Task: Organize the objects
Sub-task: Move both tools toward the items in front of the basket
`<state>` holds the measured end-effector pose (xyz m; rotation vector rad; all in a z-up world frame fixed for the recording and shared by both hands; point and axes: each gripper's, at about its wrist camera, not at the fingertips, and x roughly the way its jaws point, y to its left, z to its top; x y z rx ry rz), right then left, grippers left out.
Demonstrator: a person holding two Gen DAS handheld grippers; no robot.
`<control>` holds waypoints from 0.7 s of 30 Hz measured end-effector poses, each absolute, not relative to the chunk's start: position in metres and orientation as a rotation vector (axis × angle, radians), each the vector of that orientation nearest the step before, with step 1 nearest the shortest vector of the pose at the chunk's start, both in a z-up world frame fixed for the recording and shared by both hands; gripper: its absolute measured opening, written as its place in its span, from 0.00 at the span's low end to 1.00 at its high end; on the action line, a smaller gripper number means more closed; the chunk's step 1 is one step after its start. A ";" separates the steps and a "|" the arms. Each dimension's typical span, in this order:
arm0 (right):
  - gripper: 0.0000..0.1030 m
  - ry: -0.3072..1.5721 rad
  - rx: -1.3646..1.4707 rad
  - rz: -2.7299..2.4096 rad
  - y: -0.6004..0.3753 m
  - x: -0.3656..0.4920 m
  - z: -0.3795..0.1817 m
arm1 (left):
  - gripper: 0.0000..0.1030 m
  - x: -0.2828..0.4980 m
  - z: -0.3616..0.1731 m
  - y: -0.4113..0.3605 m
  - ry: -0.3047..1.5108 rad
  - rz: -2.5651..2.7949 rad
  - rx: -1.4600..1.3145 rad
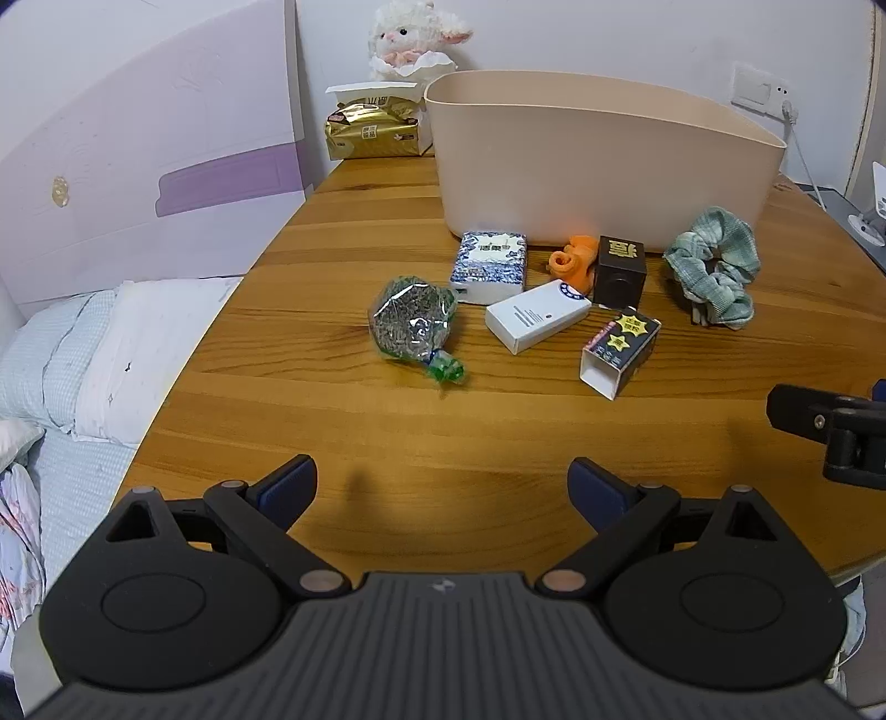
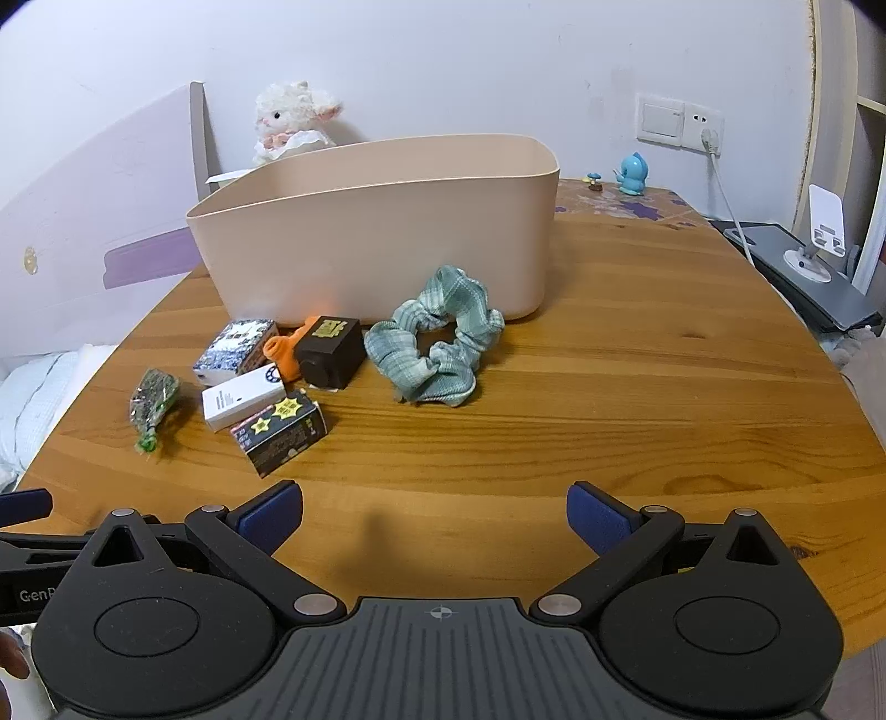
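My left gripper (image 1: 442, 487) is spread wide with nothing in it, hovering over the near edge of the wooden worktop (image 1: 387, 432). Same deal with my right gripper (image 2: 434, 518): spread apart, nothing between the blue pads (image 2: 601, 520), hanging over bare wood just short of the clutter.

The big beige bin (image 1: 598, 166) sits toward the back of the worktop, and from these angles I can't see inside it. All the small stuff is laid out on the wood in front of it. Furthest left is a clear bag of dark bits (image 1: 412, 324) with a green twisted end. Next to it, a blue-and-white patterned pack (image 1: 490, 266) right up near the bin wall. A white box (image 1: 537, 314) lies flat just in front of that, and a dark box with yellow star stickers (image 1: 620, 346) is the closest one to me, open end facing my way. Behind those, an orange thing (image 1: 573, 263) is tucked against a small dark brown cube box (image 1: 619, 271) with gold lettering on top. Off to the right, a teal checked scrunchie (image 2: 437, 335) sits by itself, near the bin's front wall.

At the back left there's a gold tissue pack (image 1: 371, 133) with a fluffy white lamb plush (image 1: 412, 36) behind it. A bed (image 1: 72, 360) runs along the left side of the worktop.
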<state>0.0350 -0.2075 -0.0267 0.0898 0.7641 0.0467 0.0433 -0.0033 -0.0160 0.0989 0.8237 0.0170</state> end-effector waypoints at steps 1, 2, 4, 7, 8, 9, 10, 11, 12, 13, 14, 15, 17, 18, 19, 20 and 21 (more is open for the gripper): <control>1.00 0.764 0.091 0.046 -0.208 0.036 -0.027 | 0.95 0.046 -0.016 -0.003 0.825 0.018 0.099; 1.00 0.765 0.092 0.045 -0.208 0.039 -0.027 | 0.95 0.048 -0.016 -0.003 0.826 0.020 0.099; 1.00 0.768 0.094 0.042 -0.209 0.045 -0.027 | 0.95 0.053 -0.016 -0.002 0.829 0.022 0.099; 1.00 0.771 0.094 0.036 -0.211 0.055 -0.028 | 0.95 0.062 -0.018 -0.001 0.837 0.030 0.100; 1.00 0.771 0.095 0.032 -0.212 0.058 -0.028 | 0.95 0.065 -0.018 0.000 0.840 0.032 0.099; 1.00 0.773 0.096 0.029 -0.213 0.061 -0.029 | 0.95 0.068 -0.019 0.001 0.843 0.033 0.098; 1.00 0.774 0.096 0.028 -0.213 0.064 -0.031 | 0.95 0.071 -0.020 0.002 0.846 0.037 0.098; 1.00 0.777 0.095 0.027 -0.214 0.067 -0.032 | 0.95 0.074 -0.022 0.003 0.849 0.041 0.097; 1.00 0.780 0.095 0.026 -0.214 0.071 -0.033 | 0.95 0.077 -0.023 0.004 0.853 0.045 0.095; 1.00 0.783 0.093 0.026 -0.214 0.073 -0.034 | 0.95 0.081 -0.024 0.005 0.857 0.049 0.092; 1.00 0.786 0.091 0.023 -0.214 0.077 -0.035 | 0.95 0.085 -0.026 0.007 0.861 0.053 0.088; 1.00 0.787 0.088 0.022 -0.215 0.080 -0.036 | 0.95 0.088 -0.027 0.009 0.865 0.055 0.086; 1.00 0.787 0.083 0.019 -0.216 0.086 -0.037 | 0.95 0.096 -0.028 0.011 0.869 0.062 0.083; 1.00 0.787 0.080 0.019 -0.216 0.090 -0.037 | 0.95 0.100 -0.029 0.013 0.870 0.066 0.082; 1.00 0.789 0.077 0.017 -0.216 0.095 -0.038 | 0.95 0.103 -0.029 0.014 0.870 0.070 0.081; 1.00 0.790 0.075 0.015 -0.216 0.098 -0.038 | 0.95 0.106 -0.029 0.016 0.869 0.074 0.080; 1.00 0.792 0.072 0.013 -0.216 0.102 -0.038 | 0.95 0.111 -0.029 0.017 0.870 0.078 0.080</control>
